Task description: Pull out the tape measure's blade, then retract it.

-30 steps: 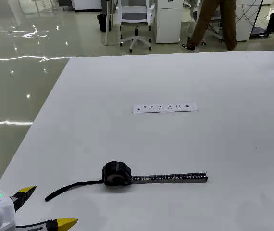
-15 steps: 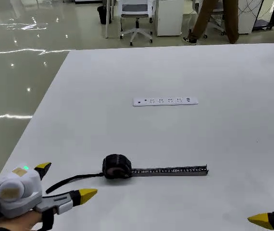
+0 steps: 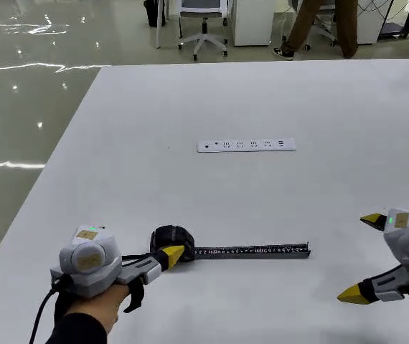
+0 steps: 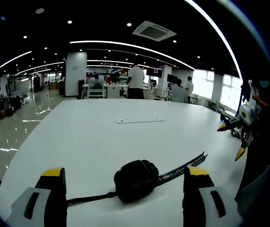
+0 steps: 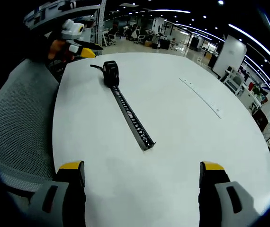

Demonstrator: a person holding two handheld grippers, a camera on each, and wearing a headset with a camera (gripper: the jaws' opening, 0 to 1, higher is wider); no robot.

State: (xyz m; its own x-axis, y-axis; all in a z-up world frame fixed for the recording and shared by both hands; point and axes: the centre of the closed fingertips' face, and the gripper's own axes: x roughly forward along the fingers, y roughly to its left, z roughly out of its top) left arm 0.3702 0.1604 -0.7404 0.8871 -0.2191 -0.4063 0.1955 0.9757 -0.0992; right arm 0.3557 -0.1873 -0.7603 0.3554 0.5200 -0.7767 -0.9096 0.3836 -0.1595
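**Blade out on the desk, both grippers open**

The left gripper (image 4: 125,172) is spread wide, with the tape measure case (image 4: 136,179) between its jaws and the black wrist strap (image 4: 90,197) trailing back toward it. Whether a jaw touches the case is hard to tell. The right gripper (image 3: 362,256) is likewise released and empty, well apart from the hook end (image 3: 306,249). The blade (image 3: 251,251) lies extended flat on the white desk (image 3: 262,100), so the pull-out looks at least partly done. Next, I judge, the left gripper should clamp the case while the right takes the hook end, either to draw the blade further or to feed it back. Farther along the desk lies a white power strip (image 3: 246,145). Past the desk edge are a glossy floor (image 3: 18,86), an office chair (image 3: 203,32) and a person's legs (image 3: 345,25).
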